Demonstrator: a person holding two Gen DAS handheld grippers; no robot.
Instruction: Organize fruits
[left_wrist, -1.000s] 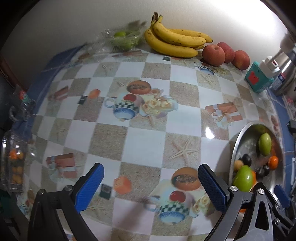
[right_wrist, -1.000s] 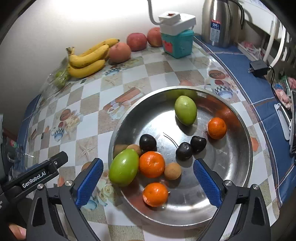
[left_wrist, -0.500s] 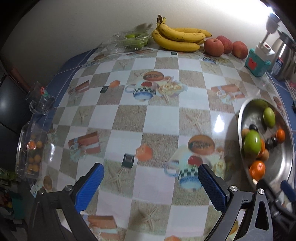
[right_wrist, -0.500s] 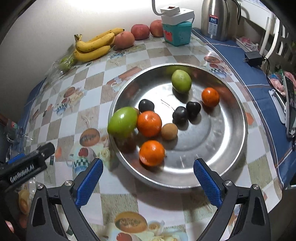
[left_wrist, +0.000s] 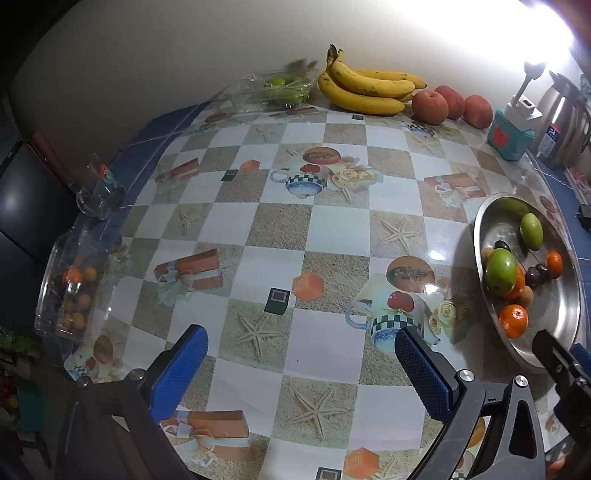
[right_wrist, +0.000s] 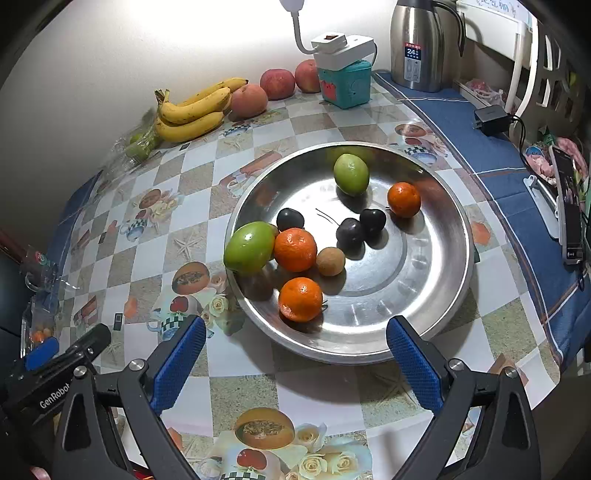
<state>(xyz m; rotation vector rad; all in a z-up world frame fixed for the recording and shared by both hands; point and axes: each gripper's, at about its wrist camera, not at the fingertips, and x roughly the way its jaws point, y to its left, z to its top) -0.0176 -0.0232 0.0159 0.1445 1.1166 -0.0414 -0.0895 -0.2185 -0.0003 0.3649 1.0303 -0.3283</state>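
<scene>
Hovering above the patterned tablecloth, the left gripper has its blue fingers spread wide, nothing between them. The right gripper, lower centre of its view, is equally spread and empty, just short of the steel bowl. Inside lie 3 oranges, 2 green fruits, dark plums and a small brown fruit. Bananas and 3 apples sit upper left, against the wall.

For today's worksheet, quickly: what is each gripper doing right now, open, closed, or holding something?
Left gripper: open, holding nothing, above the table.
Right gripper: open, holding nothing, near the metal bowl.
</scene>
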